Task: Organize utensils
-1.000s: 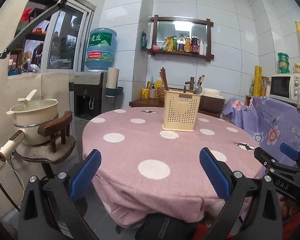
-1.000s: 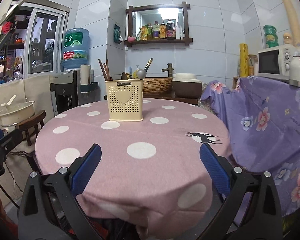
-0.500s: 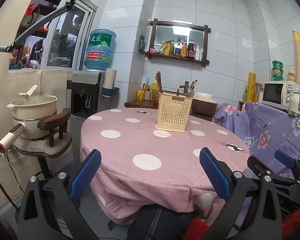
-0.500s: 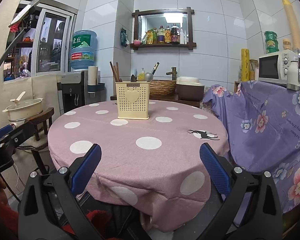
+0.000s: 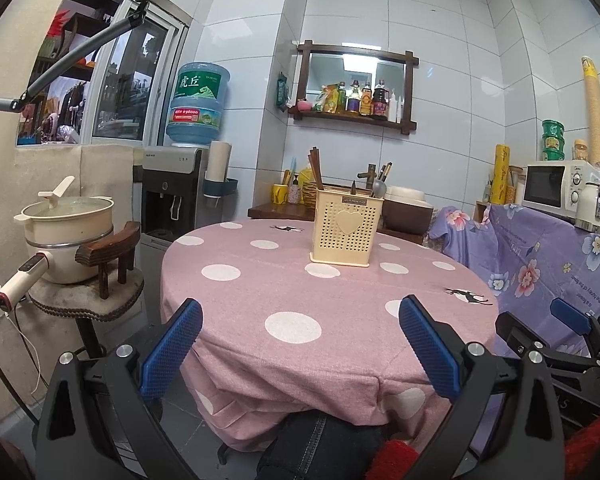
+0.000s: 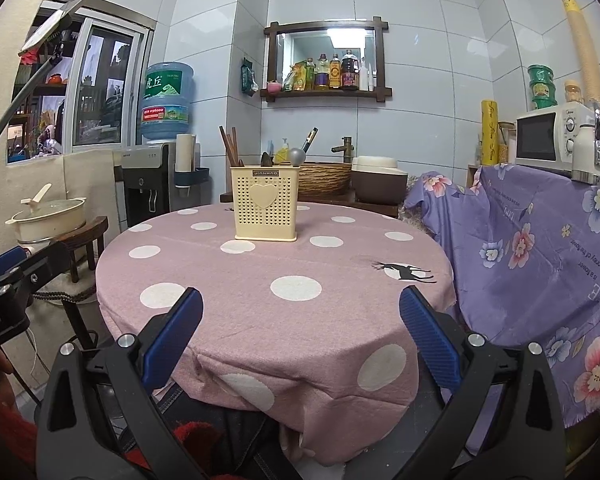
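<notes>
- Your left gripper point(image 5: 300, 344): jaws spread wide, nothing between the blue pads point(image 5: 171, 354).
- Your right gripper point(image 6: 300, 330): same, jaws released and empty.
- Both hang off the near edge of the round table point(image 6: 284, 320), above the pink dotted cloth's overhang.
- Utensil holder point(image 6: 266, 208): well ahead of both jaws, upright on the table's far half, chopsticks point(image 6: 229, 146) and a spoon point(image 6: 297, 157) sticking out.
- Right gripper shows at the left view's right edge.
</notes>
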Demonstrator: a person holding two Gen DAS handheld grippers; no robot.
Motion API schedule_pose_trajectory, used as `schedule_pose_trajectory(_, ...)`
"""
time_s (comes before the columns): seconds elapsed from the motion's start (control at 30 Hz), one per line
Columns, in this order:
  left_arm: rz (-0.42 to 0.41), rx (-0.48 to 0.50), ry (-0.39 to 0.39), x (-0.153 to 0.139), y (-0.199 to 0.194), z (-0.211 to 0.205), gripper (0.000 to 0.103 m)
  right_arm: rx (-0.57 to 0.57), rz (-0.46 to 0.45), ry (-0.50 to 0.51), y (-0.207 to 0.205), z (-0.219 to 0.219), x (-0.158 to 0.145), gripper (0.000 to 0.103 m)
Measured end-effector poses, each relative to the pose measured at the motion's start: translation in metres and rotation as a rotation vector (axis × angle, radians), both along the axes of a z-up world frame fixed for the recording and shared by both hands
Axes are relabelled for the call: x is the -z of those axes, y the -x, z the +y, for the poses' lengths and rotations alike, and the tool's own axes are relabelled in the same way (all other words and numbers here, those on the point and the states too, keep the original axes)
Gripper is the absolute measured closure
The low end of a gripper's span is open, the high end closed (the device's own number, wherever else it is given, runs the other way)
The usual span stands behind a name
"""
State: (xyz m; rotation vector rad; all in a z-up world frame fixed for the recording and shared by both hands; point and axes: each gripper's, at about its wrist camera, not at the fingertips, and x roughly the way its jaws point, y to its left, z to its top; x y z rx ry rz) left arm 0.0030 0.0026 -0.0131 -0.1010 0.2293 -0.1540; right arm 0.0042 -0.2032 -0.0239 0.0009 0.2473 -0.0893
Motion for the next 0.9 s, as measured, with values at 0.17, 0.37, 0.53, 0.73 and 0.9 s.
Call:
schedule_pose_trajectory(0.17,-0.001,-0.001,-0.002,-0.0005,0.0004,-0.0003,0.005,0.000,0.000,0.001,0.0000,0.0003,-0.0004,0.006)
schedule_pose_trajectory(0.37,-0.001,0.001,-0.004,-0.0009,0.0005,-0.0011,0.005,0.000,-0.001,-0.001,-0.0001,0.0001,-0.0002,0.006)
schedule_pose_trajectory(0.53,0.004,0.010,-0.012,-0.0024,-0.0002,-0.0023,0.005,-0.001,0.002,-0.005,-0.0002,-0.0004,-0.0006,0.006)
schedule_pose_trajectory(0.73,0.012,0.015,-0.012,-0.0027,-0.0011,-0.0018,0.005,-0.001,0.000,-0.005,-0.0003,-0.0007,-0.0005,0.006)
schedule_pose_trajectory(0.9,0.014,0.019,-0.011,-0.0022,-0.0009,-0.0012,0.005,-0.002,0.000,-0.005,-0.0004,-0.0008,-0.0005,0.006)
